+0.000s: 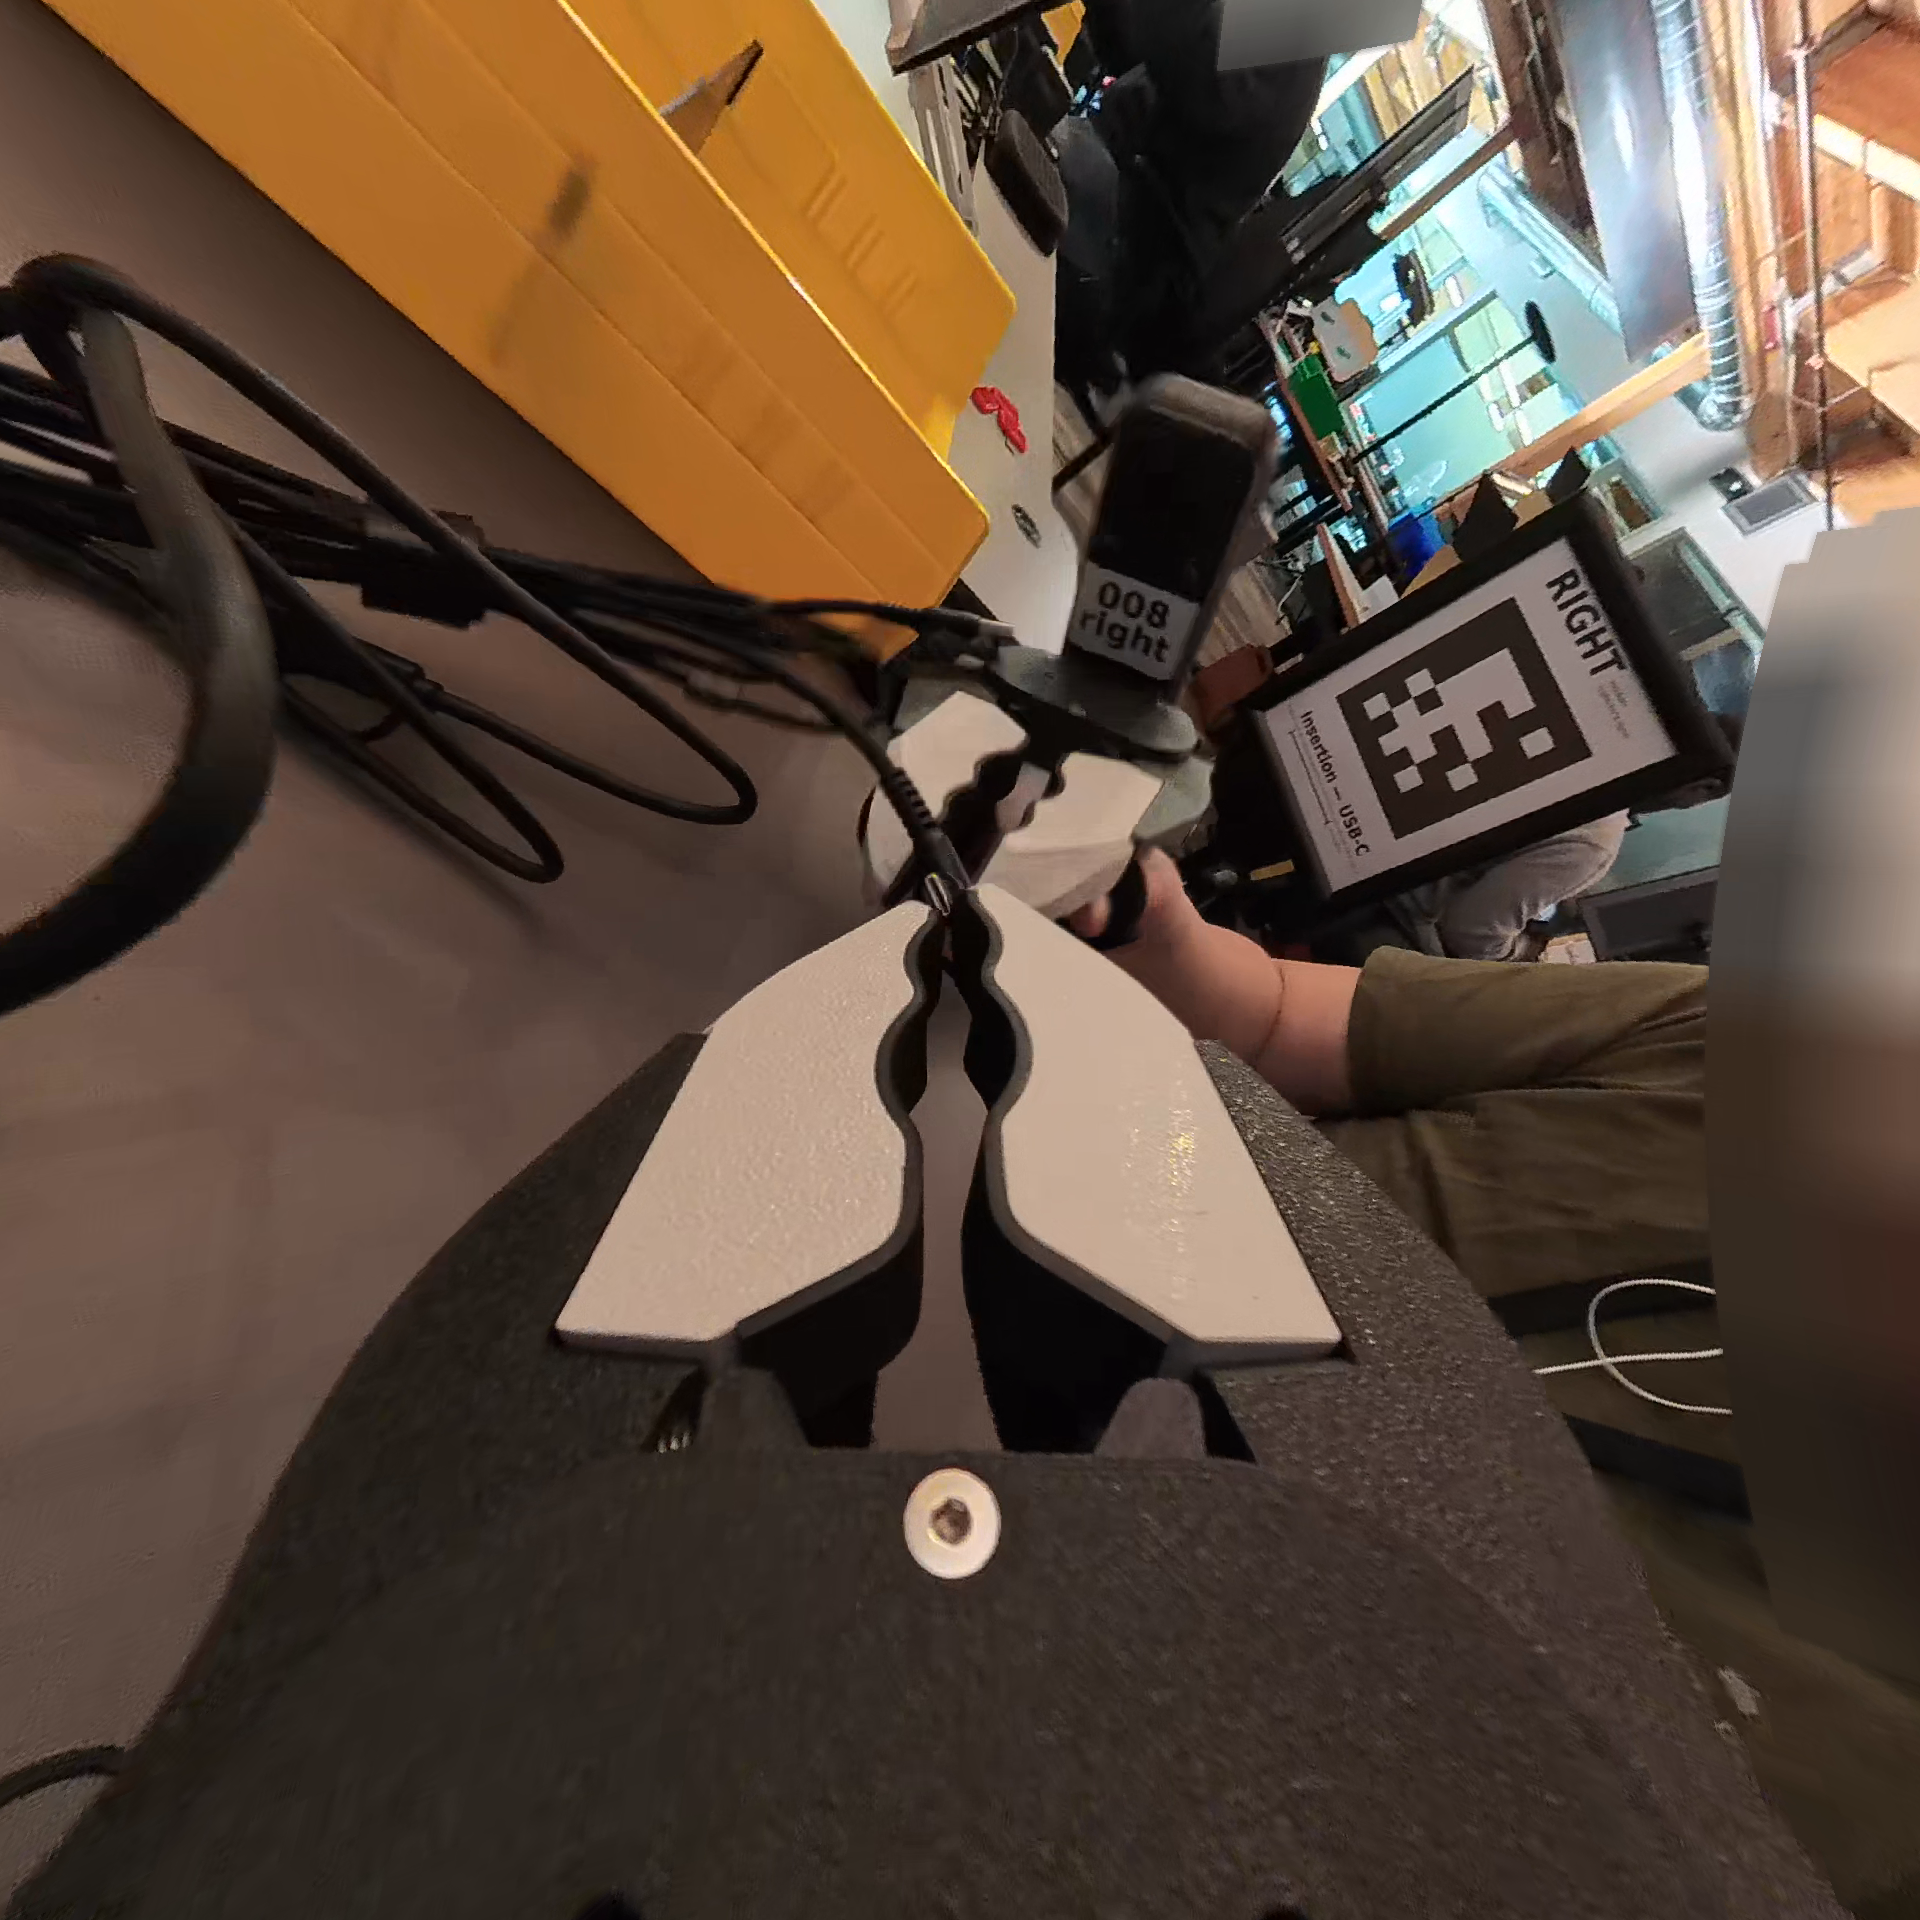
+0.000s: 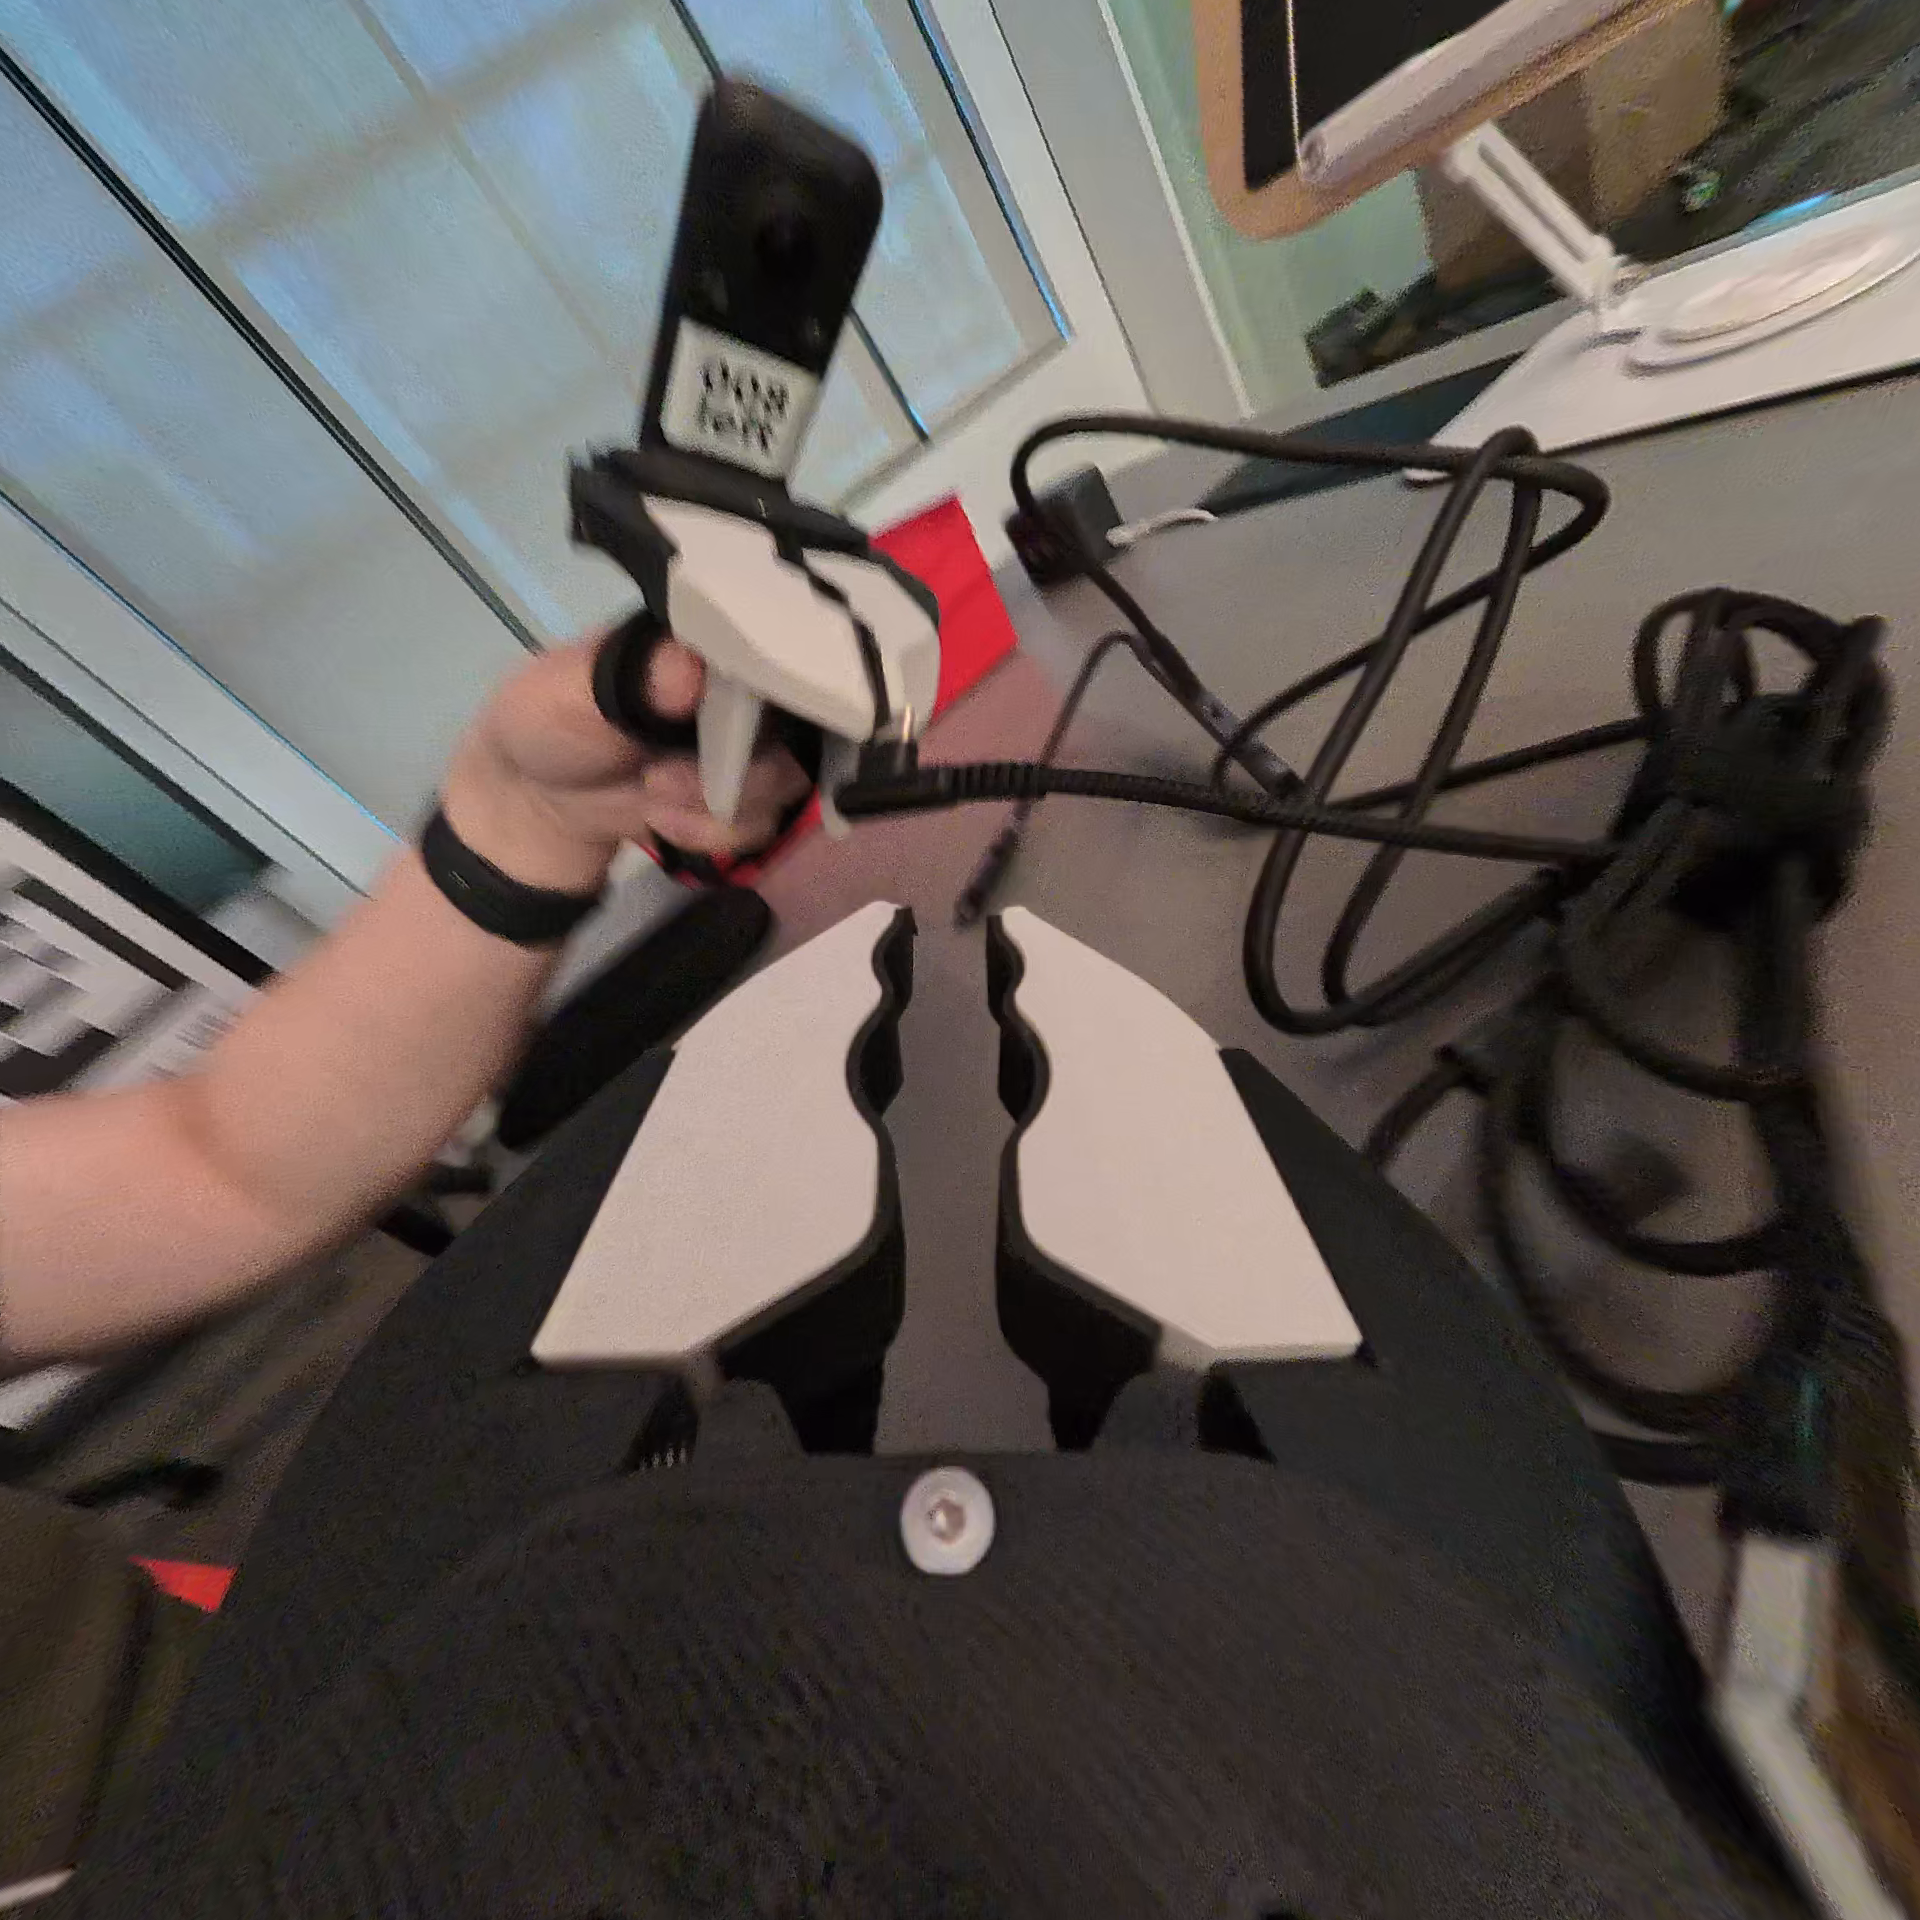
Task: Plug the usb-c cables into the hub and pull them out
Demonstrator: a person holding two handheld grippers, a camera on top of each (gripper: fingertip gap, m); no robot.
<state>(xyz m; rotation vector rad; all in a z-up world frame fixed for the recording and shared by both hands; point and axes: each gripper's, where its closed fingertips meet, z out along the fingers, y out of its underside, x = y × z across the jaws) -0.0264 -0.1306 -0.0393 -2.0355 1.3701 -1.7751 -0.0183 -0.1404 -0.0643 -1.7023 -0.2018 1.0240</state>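
- The left gripper (image 1: 954,920) is seen with its jaws closed on the plug end of a black USB-C cable (image 1: 914,821), pinched at the very tips so the metal connector juts out free for insertion.
- In the right wrist view the same cable (image 2: 1039,795) runs from the left gripper (image 2: 862,769) toward 3 o'clock into a tangled bundle of black cables (image 2: 1704,935) on the grey worktop (image 2: 1299,644).
- The right gripper (image 2: 951,920) has its jaws parted, with nothing between them; a second loose plug (image 2: 982,883) hangs just beyond the tips at 12 o'clock, probably the next thing to be taken.
- The hub cannot be made out with certainty in either view; a small dark box (image 2: 1070,514) at 1 o'clock may be it.
- A yellow bin (image 1: 582,260) stands at 11 o'clock in the left wrist view, well apart from the cable.
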